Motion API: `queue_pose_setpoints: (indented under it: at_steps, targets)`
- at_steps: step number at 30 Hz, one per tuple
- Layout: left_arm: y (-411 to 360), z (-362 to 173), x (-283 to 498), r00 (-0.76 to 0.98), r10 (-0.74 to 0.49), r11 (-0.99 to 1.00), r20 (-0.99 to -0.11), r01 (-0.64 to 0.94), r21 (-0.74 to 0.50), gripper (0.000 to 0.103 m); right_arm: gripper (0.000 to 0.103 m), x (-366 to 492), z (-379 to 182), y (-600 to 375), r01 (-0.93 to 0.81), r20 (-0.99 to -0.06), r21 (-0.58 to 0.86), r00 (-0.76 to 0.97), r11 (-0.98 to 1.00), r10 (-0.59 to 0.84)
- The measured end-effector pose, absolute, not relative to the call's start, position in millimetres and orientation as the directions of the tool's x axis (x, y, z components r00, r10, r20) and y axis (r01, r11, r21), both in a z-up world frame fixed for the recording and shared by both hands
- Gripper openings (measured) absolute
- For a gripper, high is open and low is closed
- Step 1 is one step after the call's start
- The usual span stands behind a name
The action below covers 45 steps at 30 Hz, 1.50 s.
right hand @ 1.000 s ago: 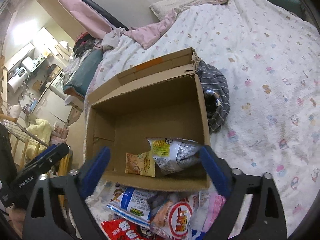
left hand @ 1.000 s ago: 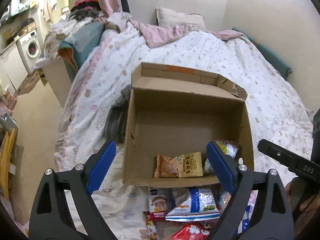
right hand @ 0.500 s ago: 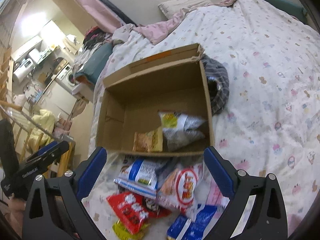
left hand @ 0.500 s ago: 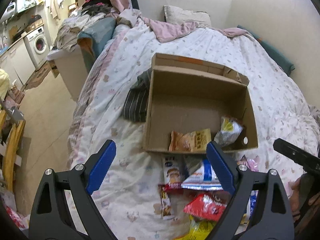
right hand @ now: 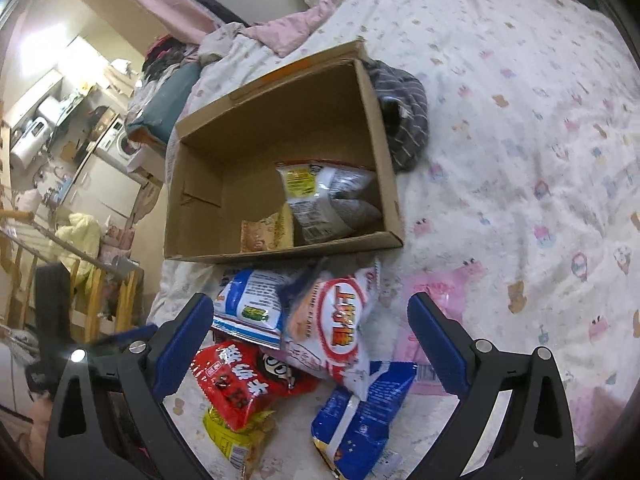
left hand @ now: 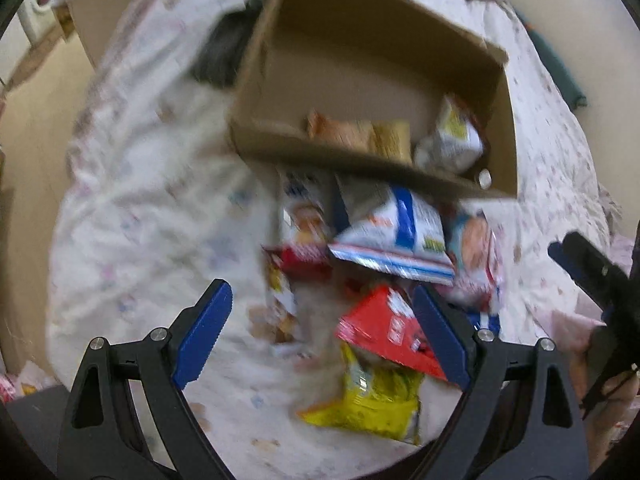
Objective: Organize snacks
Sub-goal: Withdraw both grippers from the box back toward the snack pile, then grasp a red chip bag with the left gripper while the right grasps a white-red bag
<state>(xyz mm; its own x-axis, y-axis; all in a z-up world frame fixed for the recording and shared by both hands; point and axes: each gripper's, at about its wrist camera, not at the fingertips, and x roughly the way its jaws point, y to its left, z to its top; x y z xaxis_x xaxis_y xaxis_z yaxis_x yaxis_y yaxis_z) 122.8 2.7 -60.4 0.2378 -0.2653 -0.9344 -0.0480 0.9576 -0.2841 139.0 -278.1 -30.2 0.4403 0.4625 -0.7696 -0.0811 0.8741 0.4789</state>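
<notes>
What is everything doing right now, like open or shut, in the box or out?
Cardboard box: open, upright.
Orange packet: inside box.
Silver bag: inside box.
Red packet: outside, on bed.
Left gripper: open, empty.
Right gripper: open, empty.

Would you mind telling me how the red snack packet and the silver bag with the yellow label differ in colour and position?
The red snack packet is bright red with white lettering; the silver bag is silvery grey with a yellow label. The red packet lies on the bedspread outside the cardboard box, in a heap of other packets; the silver bag sits inside the box, against its wall. The red packet lies flat; the silver bag is propped up. Neither is held.
</notes>
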Motion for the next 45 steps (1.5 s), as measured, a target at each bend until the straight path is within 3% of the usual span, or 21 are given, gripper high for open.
queue_pose_setpoints:
  at_steps: [10, 12, 14, 19, 22, 28, 34, 39, 45]
  targets:
    - [-43.6, -109.8, 118.5, 0.042, -0.342, 0.932, -0.939, -0.115, -0.345, 0.089, 0.100, 132.5, -35.4, -310.4, -0.009, -0.775, 0.492, 0.451, 0.871, 0.443]
    - [-52.4, -112.3, 117.4, 0.028, -0.345, 0.933, -0.938, -0.098, -0.346, 0.075, 0.100, 131.7, -37.5, -317.0, 0.009, -0.781, 0.488, 0.452, 0.873, 0.432]
    - [-57.2, -116.0, 118.8, -0.003, -0.361, 0.929, -0.933, -0.089, -0.359, 0.053, 0.100, 131.5, -40.4, -323.4, 0.030, -0.785, 0.491, 0.449, 0.871, 0.427]
    - [-53.4, -107.7, 118.5, -0.004, -0.368, 0.927, -0.930, -0.083, -0.366, 0.035, 0.100, 133.5, -44.9, -329.0, 0.060, -0.785, 0.509, 0.442, 0.859, 0.434]
    - [-47.1, -93.7, 115.4, 0.021, -0.360, 0.931, -0.933, -0.063, -0.361, 0.029, 0.100, 136.1, -46.0, -324.7, 0.057, -0.784, 0.516, 0.434, 0.855, 0.444]
    - [-26.7, -66.0, 105.6, 0.083, -0.375, 0.925, -0.923, -0.030, -0.378, 0.027, 0.100, 145.1, -56.5, -304.8, 0.042, -0.801, 0.519, 0.374, 0.854, 0.468]
    - [7.4, -31.7, 104.6, 0.266, -0.392, 0.909, -0.881, -0.031, -0.415, 0.027, 0.098, 158.3, -85.4, -278.9, 0.076, -0.826, 0.540, 0.238, 0.838, 0.511]
    - [39.8, -21.1, 111.5, 0.364, -0.383, 0.893, -0.849, -0.089, -0.441, 0.026, 0.081, 167.3, -98.4, -255.2, 0.056, -0.846, 0.518, 0.177, 0.854, 0.502]
    - [56.1, -19.9, 112.6, 0.412, -0.334, 0.899, -0.848, -0.130, -0.417, 0.026, 0.073, 169.6, -112.9, -237.5, 0.023, -0.878, 0.470, 0.120, 0.882, 0.464]
